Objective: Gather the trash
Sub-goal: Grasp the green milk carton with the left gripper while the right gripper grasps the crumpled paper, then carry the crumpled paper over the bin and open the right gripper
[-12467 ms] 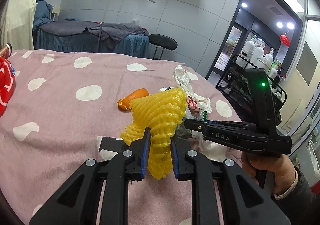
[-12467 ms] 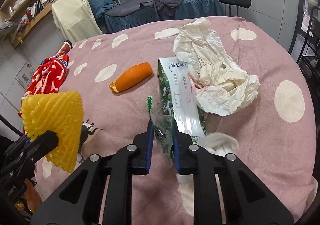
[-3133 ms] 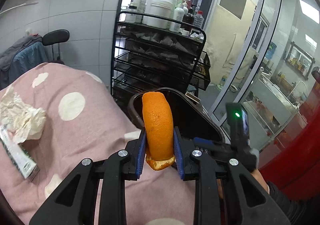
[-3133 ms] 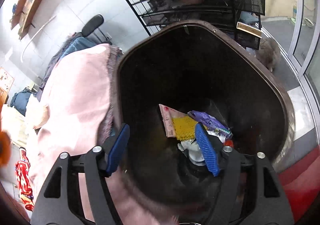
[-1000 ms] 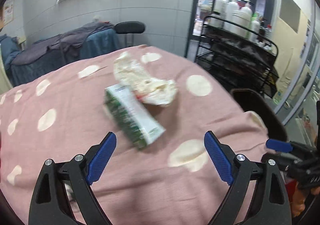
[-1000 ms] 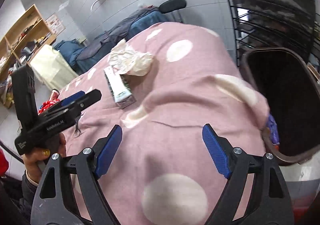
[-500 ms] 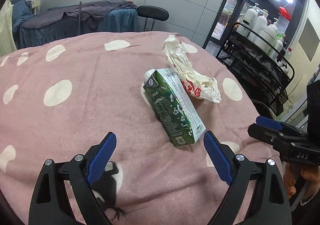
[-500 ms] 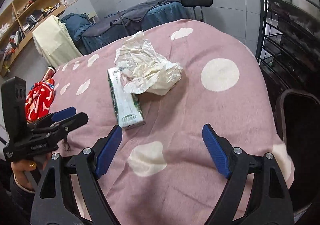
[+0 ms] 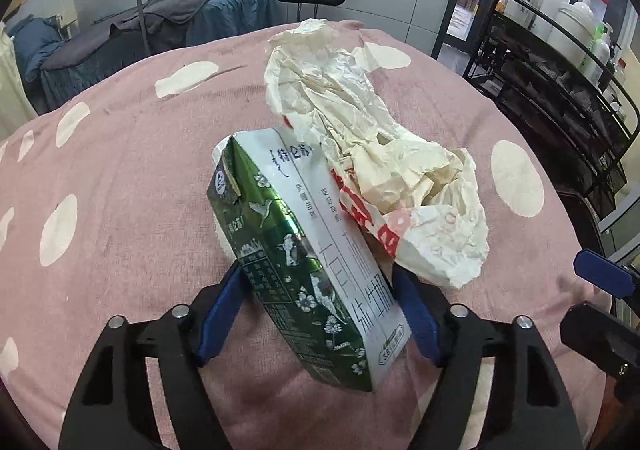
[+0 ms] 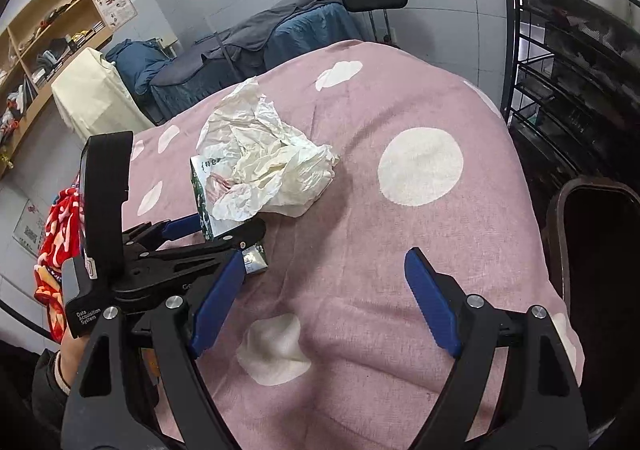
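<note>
While the person leans over the bed, this is how things stand.

Left gripper (image 9: 320,306): down on the pink spotted bedspread (image 9: 120,178), its blue pads either side of the milk carton's near end; jaws partly spread, and I cannot tell whether the pads touch the carton's sides.
Milk carton (image 9: 308,250): green and white, lying on its side on the bedspread, long axis running away from the left gripper, far end tucked under the paper.
Crumpled paper wrapper (image 9: 384,154): cream with red print, lying on the bedspread just beyond and to the right of the carton, overlapping its top edge.
Right gripper (image 10: 324,302): held above the near right part of the bedspread, jaws spread wide, nothing between them.
Trash bin (image 10: 592,270): dark, off the bed's right edge, beside a black wire rack (image 10: 568,50).
Red patterned cloth (image 10: 56,234): at the bed's left side, behind the left gripper's handle.
</note>
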Tool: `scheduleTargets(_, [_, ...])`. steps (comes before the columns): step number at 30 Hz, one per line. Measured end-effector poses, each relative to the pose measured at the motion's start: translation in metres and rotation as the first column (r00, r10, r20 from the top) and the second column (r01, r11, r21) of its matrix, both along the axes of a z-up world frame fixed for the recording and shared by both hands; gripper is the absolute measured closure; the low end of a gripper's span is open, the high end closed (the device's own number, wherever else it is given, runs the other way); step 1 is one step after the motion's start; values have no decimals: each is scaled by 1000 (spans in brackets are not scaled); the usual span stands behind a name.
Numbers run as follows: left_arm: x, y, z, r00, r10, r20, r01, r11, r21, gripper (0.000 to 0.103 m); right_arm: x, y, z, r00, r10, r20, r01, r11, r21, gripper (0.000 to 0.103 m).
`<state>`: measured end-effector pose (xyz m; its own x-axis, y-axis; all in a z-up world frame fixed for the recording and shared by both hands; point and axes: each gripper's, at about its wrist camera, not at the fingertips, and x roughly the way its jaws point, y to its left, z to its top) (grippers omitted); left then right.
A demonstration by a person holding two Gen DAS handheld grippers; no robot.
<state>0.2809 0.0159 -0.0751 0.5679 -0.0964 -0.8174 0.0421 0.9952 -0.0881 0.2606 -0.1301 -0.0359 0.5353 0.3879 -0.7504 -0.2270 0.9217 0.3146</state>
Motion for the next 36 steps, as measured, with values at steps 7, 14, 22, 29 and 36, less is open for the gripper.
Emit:
scheduleTargets(7, [-22,35,8,999,39,30,-34,989,-142,41,11,11,-5,999,31,-11,-31,999,-13,21])
scheduleTargets(14, [-71,89,35,981,141,130,-109,968,-227,46,32,54,-15,990,131,-44,-135,985,-104,21])
scheduleTargets(22, [-79,100,34,978,163,130,-132,968,-214,52,80,92,-45,983,128,-131,-145,981,-132,45])
scheduleTargets(29, [-59,96,12,991,129,45,-120,978,-172,52,72,91,-41,987,124,-98,-135,984,-116,72])
scheduleTargets(36, [-60,101,14,990,135,50,-123,973,-194,53,43,65,-9,997,79,-17,-80,995,-54,73])
